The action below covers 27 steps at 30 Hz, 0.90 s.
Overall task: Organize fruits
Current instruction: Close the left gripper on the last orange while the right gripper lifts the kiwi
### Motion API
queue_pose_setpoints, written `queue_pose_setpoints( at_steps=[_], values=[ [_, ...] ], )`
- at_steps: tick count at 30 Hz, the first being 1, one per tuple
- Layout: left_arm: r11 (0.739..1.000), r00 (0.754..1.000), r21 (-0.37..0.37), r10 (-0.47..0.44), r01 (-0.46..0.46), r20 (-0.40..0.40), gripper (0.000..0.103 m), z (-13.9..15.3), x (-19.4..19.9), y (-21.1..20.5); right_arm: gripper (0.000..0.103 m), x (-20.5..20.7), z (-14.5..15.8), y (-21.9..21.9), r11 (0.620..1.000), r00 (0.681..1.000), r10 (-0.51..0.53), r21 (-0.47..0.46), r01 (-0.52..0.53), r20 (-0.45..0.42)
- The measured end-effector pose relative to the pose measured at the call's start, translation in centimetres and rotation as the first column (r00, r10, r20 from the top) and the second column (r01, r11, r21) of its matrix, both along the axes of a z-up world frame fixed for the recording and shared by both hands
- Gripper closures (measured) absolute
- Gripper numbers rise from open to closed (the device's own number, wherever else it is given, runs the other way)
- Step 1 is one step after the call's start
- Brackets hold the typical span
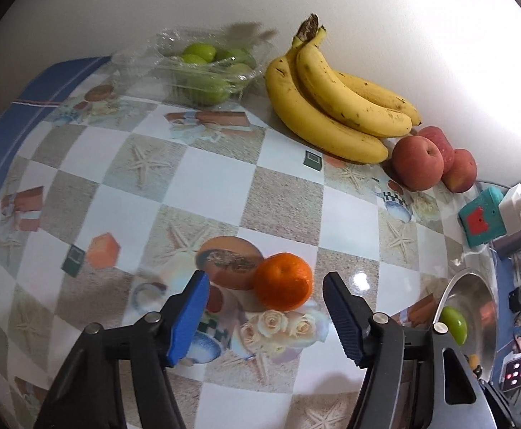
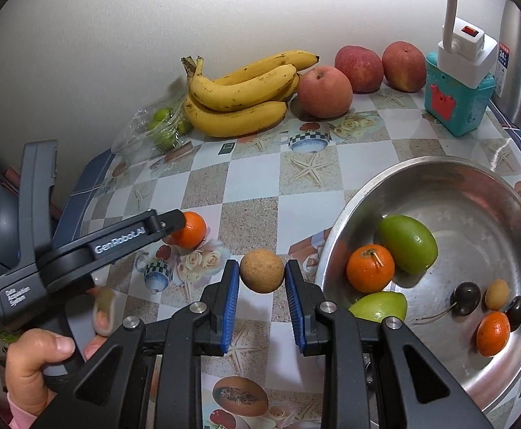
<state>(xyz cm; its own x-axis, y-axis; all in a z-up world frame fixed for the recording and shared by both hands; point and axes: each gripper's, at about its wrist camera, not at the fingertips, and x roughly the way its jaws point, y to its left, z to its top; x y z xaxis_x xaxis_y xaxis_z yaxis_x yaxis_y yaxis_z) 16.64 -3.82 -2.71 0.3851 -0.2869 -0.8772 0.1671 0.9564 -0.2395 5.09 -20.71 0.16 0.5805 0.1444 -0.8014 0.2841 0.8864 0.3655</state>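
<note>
Orange point(image 1: 283, 281) between left hand-held gripper point(image 1: 266, 307) jaws, unpinched.

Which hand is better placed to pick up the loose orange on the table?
Left. Its tongs are open and straddle the orange on the table. The right tongs already grip a small brown fruit.

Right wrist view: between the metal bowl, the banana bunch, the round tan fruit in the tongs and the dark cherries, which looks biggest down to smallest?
1. Shiny metal bowl
2. Yellow banana bunch
3. Round tan fruit, though closeness to the camera may enlarge it
4. Dark cherries
</note>
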Motion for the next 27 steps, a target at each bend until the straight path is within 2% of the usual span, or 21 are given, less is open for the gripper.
queue_pose_setpoints(
  at_steps=[6,9,11,13,14,27],
  values=[
    [1.000,1.000,0.011,-0.012,0.012,-0.001,0.034,-0.5,0.2,-0.7,0.076,-0.1,-0.1,-0.1,1.000,1.000,-0.002,0.007,0.002,0.000],
    [1.000,1.000,0.017,-0.021,0.021,0.004,0.044,-0.6,0.2,-1.0,0.076,0.0,-0.1,0.0,1.000,1.000,0.001,0.007,-0.001,-0.003],
    [0.999,1.000,0.026,-0.023,0.023,0.002,0.047,-0.7,0.3,-1.1,0.076,0.0,-0.1,0.0,1.000,1.000,0.003,0.007,-0.003,-0.001],
    [0.999,1.000,0.025,-0.029,0.029,0.002,0.059,-0.8,0.3,-1.1,0.076,0.0,-0.1,0.0,1.000,1.000,0.004,0.007,-0.004,0.001],
    [0.999,1.000,0.014,-0.032,0.032,-0.001,0.062,-0.8,0.2,-1.1,0.076,0.0,-0.1,0.0,1.000,1.000,0.005,0.007,-0.005,0.002],
    [0.999,0.999,0.030,-0.032,0.032,0.015,0.064,0.7,-0.6,-1.0,0.076,-0.3,0.2,-0.2,1.000,1.000,-0.004,0.019,0.004,0.006]
  ],
)
